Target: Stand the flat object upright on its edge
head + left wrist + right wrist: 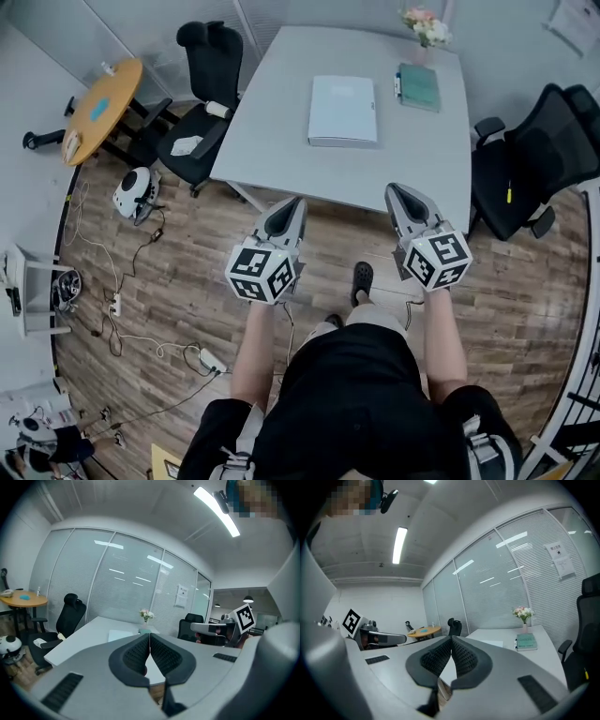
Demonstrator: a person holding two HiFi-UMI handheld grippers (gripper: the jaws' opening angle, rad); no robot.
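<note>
Head view: white book [343, 110] beyond jaws

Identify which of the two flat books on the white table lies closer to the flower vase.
The smaller teal book, lying right beside the flower vase at the far edge; the larger pale book lies apart, mid-table.

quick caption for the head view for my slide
Standing short of the grey table, left tongs and right tongs shut and empty; the white flat object lies untouched on it
</note>
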